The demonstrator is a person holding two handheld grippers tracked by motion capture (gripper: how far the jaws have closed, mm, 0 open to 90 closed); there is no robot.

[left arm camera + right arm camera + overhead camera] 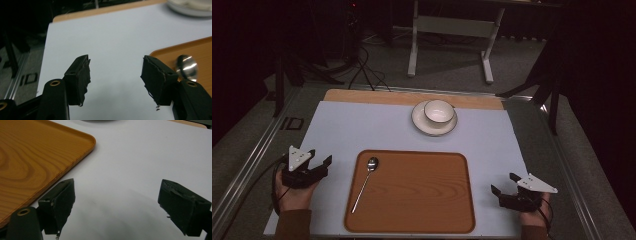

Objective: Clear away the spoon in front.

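High view: a wooden tray (422, 195) lies on a pale mat (362, 130) at the near edge of the table, with a metal spoon (366, 181) resting inside it along its left side, bowl end away from the person. Beyond the tray, well apart from it, a white bowl (438, 111) stands on a white saucer (422, 125). The left gripper (320, 162) sits on the mat just left of the tray, held in a hand (292, 195); the right gripper (503, 185) sits just right of the tray.

Left gripper view: the spoon's bowl (187, 65) and the tray's corner (200, 47) appear just beyond the right-hand jaw, a closeness the high view shows less plainly; the saucer's rim (190, 11) lies at the top edge. The left gripper (115, 72) has its jaws wide apart over bare mat, gripping nothing and not touching the spoon.

Right gripper view: the tray's rounded corner (85, 141) and wood grain fill the upper left. The right gripper (116, 195) likewise has its jaws spread wide over the mat, holding nothing and clear of the tray.
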